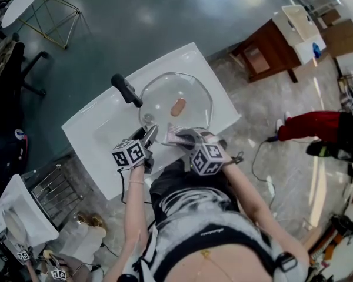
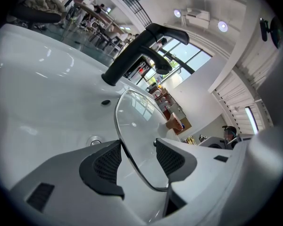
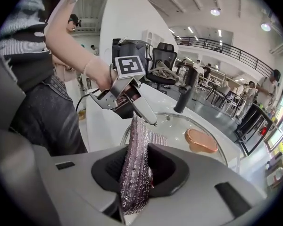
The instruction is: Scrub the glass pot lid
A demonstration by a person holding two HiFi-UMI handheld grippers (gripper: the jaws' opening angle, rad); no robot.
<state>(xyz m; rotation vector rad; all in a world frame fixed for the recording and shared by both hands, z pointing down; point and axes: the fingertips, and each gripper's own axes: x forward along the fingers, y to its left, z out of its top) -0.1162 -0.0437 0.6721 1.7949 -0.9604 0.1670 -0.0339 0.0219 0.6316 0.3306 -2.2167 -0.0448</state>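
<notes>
— Nearest me, my right gripper (image 3: pixel 141 169) pinches the silvery scrub cloth (image 3: pixel 137 140).
— And the left gripper (image 2: pixel 138 158)?
— Clamped on the rim of the glass pot lid (image 2: pixel 137 121), over the white sink (image 2: pixel 37 93).

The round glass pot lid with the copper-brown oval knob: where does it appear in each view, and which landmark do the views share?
Head view: the round glass pot lid is in the centre, over the white sink.
Left gripper view: centre, seen edge-on between the jaws.
Right gripper view: right of centre, beyond the silvery mesh cloth.
Shared landmark: the black faucet beside the lid.
</notes>
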